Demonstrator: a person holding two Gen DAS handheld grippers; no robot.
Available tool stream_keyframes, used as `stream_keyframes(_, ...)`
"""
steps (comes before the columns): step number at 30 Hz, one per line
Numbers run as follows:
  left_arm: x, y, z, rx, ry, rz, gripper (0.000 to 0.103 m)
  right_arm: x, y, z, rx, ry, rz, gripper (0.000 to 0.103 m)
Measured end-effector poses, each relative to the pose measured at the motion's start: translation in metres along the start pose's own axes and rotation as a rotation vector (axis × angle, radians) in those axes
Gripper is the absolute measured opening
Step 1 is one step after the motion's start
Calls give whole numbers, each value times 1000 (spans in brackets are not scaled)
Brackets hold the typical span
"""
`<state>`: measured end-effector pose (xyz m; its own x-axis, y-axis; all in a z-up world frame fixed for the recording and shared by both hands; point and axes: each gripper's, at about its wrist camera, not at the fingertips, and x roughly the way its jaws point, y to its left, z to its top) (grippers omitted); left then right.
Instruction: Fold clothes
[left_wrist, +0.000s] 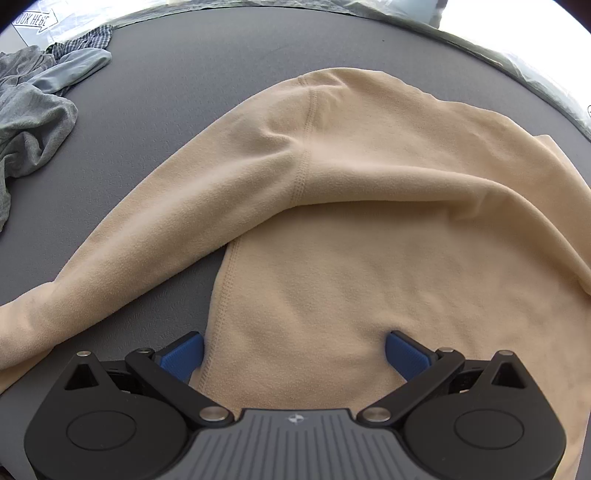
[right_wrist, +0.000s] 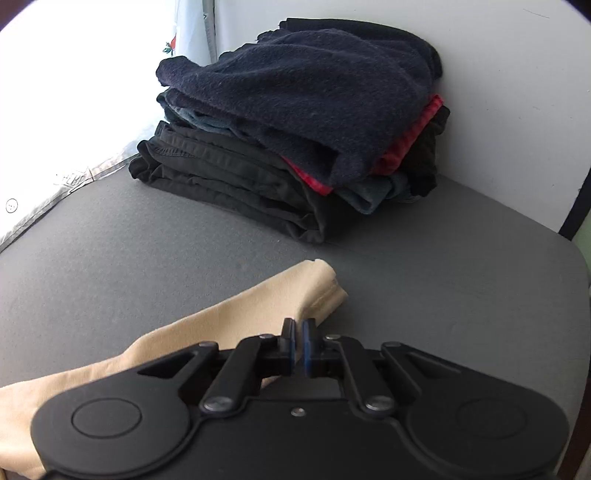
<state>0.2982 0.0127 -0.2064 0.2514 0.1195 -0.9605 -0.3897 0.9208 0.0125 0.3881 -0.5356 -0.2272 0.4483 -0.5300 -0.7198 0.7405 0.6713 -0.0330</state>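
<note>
The left claw (left_wrist: 294, 349) stands wide over the near edge of the fleece (left_wrist: 369, 258), one blue pad just off the side seam on the bare table (left_wrist: 184, 92), the other pad on the cloth, nothing between them yet. Ahead of it the body of the fleece lies fairly flat, and a sleeve (left_wrist: 129, 258) runs from the shoulder back toward the claw's left, spread out on the table rather than laid over the body. The right claw (right_wrist: 298, 345) is nearly closed; a sleeve end (right_wrist: 314, 284) lies just ahead and to its left, but whether the pads pinch any cloth cannot be told. I judge the fleece to be mid-fold or being laid out for folding. To do it well, the left claw should take the seam edge squarely, both layers together, and keep the fold line straight along the seam; the nap looks thick and soft, so a shallow pinch could slip. Far to the left claw's left lies a loose grey heap (left_wrist: 33, 110); beyond the right claw stands a folded stack (right_wrist: 295, 129).
</note>
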Motion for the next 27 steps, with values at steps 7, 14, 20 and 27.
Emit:
stream_keyframes(7,-4,8,-5,2,14,-3,103,2,12,-13,-102,69,-78,10)
stream_keyframes(14,7,14,59,18,-34,-56,103,-36,71,5,-253,-55,125,32)
stream_keyframes(20,30,7,167,21,-170,-105,103,-63,175,0,-557,-55,491,39)
stream_keyframes(27,53,-4,231,116,-193,-130,102,-78,288,-32,-885,17,814,52)
